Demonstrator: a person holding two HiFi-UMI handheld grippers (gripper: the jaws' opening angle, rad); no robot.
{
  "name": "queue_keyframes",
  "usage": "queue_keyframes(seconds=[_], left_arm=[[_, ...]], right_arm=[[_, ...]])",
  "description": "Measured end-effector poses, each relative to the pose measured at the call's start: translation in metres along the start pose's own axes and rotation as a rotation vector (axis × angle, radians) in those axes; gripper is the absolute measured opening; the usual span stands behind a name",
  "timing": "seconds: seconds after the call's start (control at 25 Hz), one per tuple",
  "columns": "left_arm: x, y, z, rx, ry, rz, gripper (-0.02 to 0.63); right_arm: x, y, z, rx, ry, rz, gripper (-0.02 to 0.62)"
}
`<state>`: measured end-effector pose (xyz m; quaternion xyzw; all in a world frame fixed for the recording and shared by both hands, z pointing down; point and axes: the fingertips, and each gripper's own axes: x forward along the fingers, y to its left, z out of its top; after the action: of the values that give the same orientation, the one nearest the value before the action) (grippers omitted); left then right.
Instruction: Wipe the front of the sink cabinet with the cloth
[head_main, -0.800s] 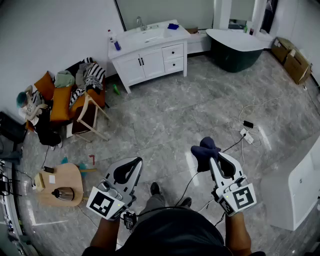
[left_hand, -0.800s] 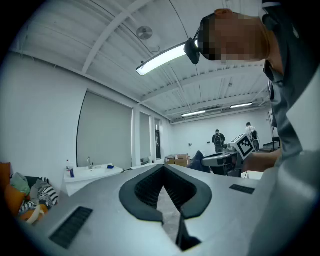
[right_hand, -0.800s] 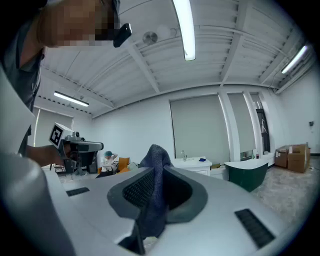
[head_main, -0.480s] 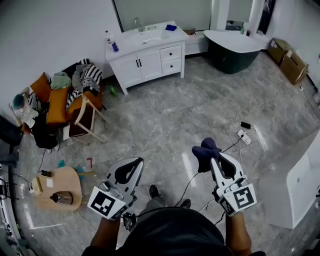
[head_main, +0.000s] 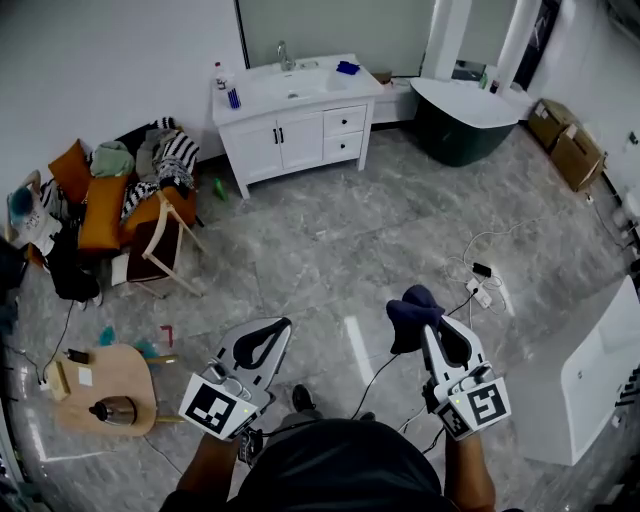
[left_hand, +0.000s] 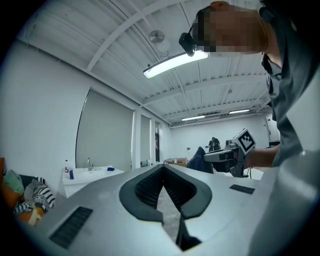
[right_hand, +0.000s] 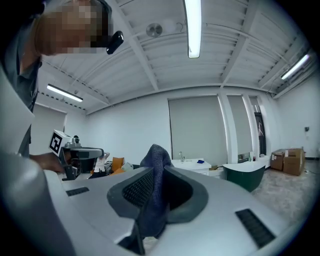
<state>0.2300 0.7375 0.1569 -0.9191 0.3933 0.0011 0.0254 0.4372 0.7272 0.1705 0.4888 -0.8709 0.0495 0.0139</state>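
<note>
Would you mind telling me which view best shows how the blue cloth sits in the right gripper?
The right gripper view: the cloth stands pinched between the right gripper's jaws, its top poking past them. The head view shows only its bunched end beyond the gripper's tip; the left gripper view shows it small and distant.

Overhead — others (low) toward sink cabinet (head_main: 298, 138)

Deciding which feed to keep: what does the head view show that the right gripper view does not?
Only the head view: the round wooden side table with a metal kettle. Only the right gripper view: the long ceiling light. Both: the dark blue cloth clamped in the right gripper, the white sink cabinet, the dark green bathtub.
</note>
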Motion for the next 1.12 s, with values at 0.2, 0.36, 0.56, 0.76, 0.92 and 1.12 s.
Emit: queue_keyframes(seconds=[0.2, 0.36, 0.56, 0.76, 0.92, 1.12], left_arm=[[-0.013, 0.046, -0.014, -0.026, -0.020, -0.004, 0.004], [-0.019, 0.077, -0.024, -0.034, -0.032, -0.028, 0.005], [-0.022, 0.114, -0.026, -0.044, -0.049, -0.026, 0.004], [-0.008, 0.119, -0.036, -0.085, -0.043, -0.016, 0.003], [0.013, 0.120, -0.045, -0.064, 0.000, -0.007, 0.004], [0.063, 0.121, -0.058, -0.056, 0.067, 0.024, 0.003]], right_arm=[[0.038, 0.021, -0.005, -0.010, -0.006, -0.004, 0.057], [0.068, 0.044, -0.003, -0.021, -0.010, -0.012, 0.057], [0.101, 0.060, -0.002, -0.066, 0.040, -0.021, 0.057], [0.116, 0.043, 0.002, -0.077, 0.050, -0.016, 0.058], [0.135, 0.021, -0.008, -0.046, 0.047, 0.017, 0.058], [0.166, -0.029, -0.010, -0.036, -0.002, 0.060, 0.058]])
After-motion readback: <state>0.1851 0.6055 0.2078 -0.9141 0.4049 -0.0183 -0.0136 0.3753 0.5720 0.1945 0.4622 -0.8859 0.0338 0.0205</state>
